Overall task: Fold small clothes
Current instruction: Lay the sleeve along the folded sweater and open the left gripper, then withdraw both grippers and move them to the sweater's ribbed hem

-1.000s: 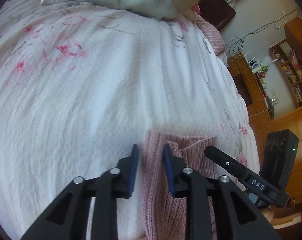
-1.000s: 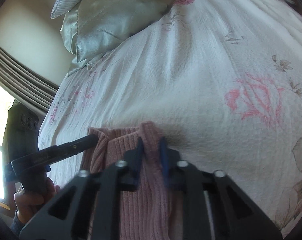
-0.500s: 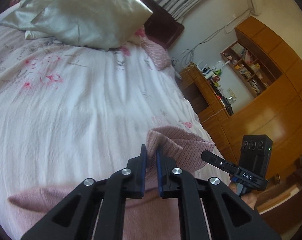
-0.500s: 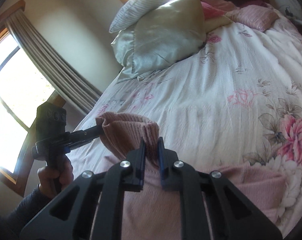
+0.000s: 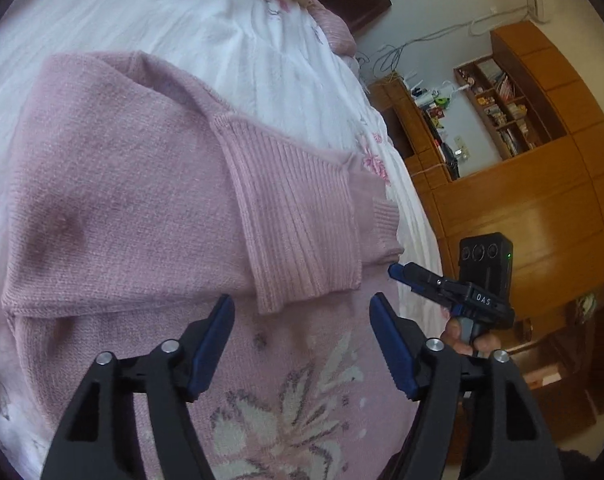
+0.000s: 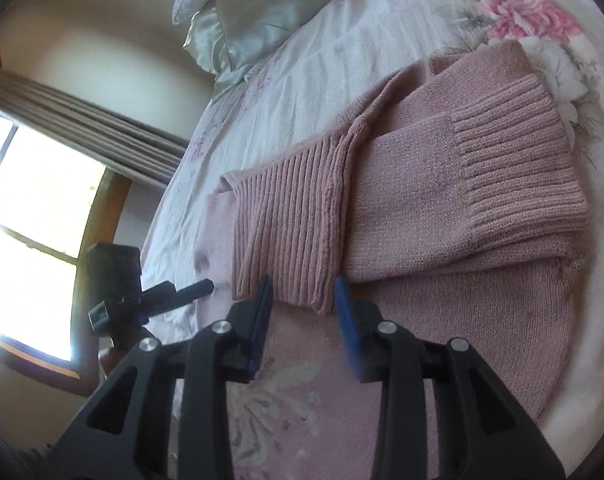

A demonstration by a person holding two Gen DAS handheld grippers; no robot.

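A pink knit sweater (image 5: 121, 200) lies on the bed with its upper part folded down over its front, which bears a pale flower pattern (image 5: 285, 412). Its ribbed hem (image 5: 297, 216) ends just ahead of my left gripper (image 5: 302, 340), which stands open with nothing between its blue pads. In the right wrist view the same sweater (image 6: 442, 184) shows a ribbed cuff (image 6: 518, 160) and the ribbed hem (image 6: 289, 232). My right gripper (image 6: 302, 320) is open just short of the hem's edge. Each view shows the other gripper off to the side (image 5: 442, 284) (image 6: 157, 296).
The white floral bedspread (image 5: 237, 32) spreads around the sweater. A pale green pillow (image 6: 257, 12) lies at the head. Wooden cabinets and shelves (image 5: 534, 128) stand beyond the bed's right side. A curtained window (image 6: 33, 184) is on the left.
Both grippers, shut on the sweater's lifted edge half a second ago, have let it go and opened. The folded part now lies flat on the sweater's front.
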